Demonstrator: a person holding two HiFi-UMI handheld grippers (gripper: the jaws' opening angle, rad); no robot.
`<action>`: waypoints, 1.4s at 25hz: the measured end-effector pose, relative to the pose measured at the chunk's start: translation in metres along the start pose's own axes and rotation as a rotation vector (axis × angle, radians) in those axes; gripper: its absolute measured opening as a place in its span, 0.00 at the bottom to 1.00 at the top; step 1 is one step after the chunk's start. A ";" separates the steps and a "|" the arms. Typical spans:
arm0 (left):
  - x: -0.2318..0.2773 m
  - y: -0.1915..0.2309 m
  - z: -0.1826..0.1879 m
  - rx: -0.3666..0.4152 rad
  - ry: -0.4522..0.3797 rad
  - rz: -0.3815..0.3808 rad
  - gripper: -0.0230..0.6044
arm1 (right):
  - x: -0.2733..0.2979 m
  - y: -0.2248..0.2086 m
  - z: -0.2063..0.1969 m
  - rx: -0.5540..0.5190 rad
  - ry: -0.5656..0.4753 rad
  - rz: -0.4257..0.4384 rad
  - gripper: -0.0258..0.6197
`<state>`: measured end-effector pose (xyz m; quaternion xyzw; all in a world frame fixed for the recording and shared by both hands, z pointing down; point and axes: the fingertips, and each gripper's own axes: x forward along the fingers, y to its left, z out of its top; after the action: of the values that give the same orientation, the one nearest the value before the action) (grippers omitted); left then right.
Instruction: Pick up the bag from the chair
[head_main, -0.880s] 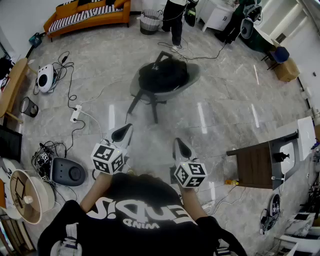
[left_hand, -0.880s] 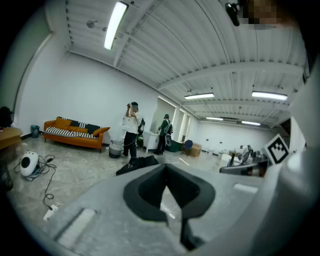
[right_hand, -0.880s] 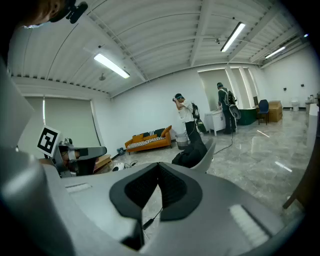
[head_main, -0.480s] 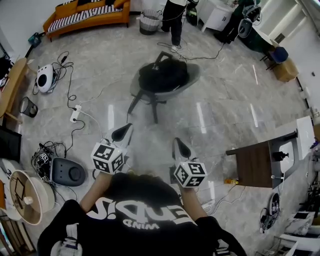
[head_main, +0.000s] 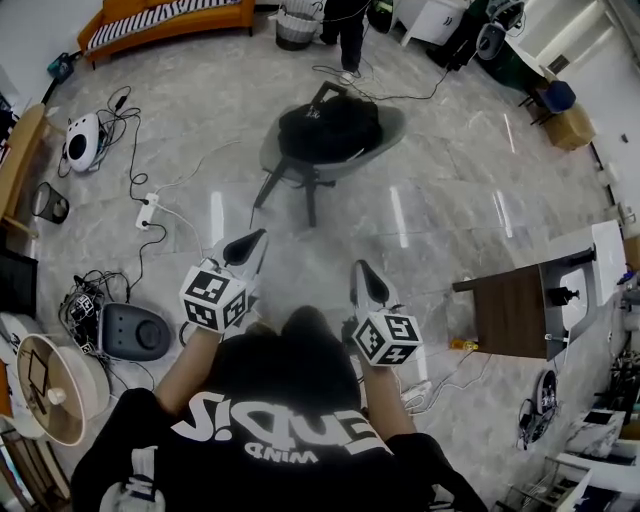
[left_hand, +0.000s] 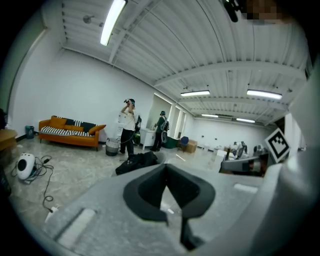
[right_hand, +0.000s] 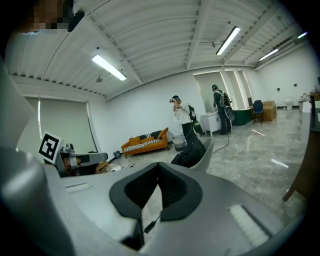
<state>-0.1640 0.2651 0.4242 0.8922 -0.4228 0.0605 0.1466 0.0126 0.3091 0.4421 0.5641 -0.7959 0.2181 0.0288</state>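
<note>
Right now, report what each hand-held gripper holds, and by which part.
Nothing is held. The left hand-held gripper and right hand-held gripper are shut and empty; the black fabric bag lies untouched on the grey shell chair.

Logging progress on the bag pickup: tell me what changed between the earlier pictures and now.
Little. In the head view the whole scene slid slightly up the frame, cutting off most of the orange sofa: the camera shifted. Nothing was grasped or released. The left gripper and right gripper stay shut, empty, close to the person, and the bag still lies on the chair ahead of them.
</note>
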 end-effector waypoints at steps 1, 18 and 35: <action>-0.001 0.002 -0.002 -0.004 -0.001 -0.004 0.04 | 0.001 0.002 -0.003 0.004 0.000 -0.005 0.04; 0.066 0.050 0.014 0.011 0.006 -0.061 0.04 | 0.086 -0.024 0.016 0.042 0.010 -0.006 0.04; 0.279 0.120 0.078 -0.043 0.021 -0.032 0.04 | 0.247 -0.160 0.120 0.058 0.022 0.003 0.04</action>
<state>-0.0809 -0.0365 0.4404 0.8948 -0.4080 0.0585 0.1713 0.0927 0.0025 0.4561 0.5613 -0.7896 0.2472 0.0209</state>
